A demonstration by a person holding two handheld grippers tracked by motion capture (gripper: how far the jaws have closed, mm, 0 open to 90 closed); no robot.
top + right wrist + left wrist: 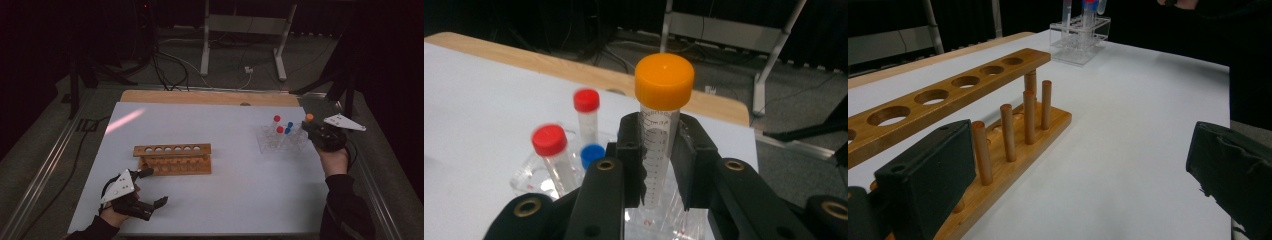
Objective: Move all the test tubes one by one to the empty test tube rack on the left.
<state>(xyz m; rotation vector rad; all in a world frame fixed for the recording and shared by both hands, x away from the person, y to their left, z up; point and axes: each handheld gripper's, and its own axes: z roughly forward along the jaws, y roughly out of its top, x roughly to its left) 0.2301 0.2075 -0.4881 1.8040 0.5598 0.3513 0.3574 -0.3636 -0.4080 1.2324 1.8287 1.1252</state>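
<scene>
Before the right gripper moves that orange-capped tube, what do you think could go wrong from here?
1. The right gripper holds the orange-capped tube on its smooth wall well below the cap, so it may slip or tilt when lifted.
2. The red-capped tubes and blue-capped tube stand close beside it in the light clear rack; a sideways pull could knock them or drag the rack.
3. The wooden rack is unheld, since the left gripper is open beside it, so insertion could shove it.

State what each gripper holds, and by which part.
The right gripper is shut on the orange-capped tube, clamping its clear body just below the cap. The left gripper is open and holds nothing, beside the wooden rack.
</scene>
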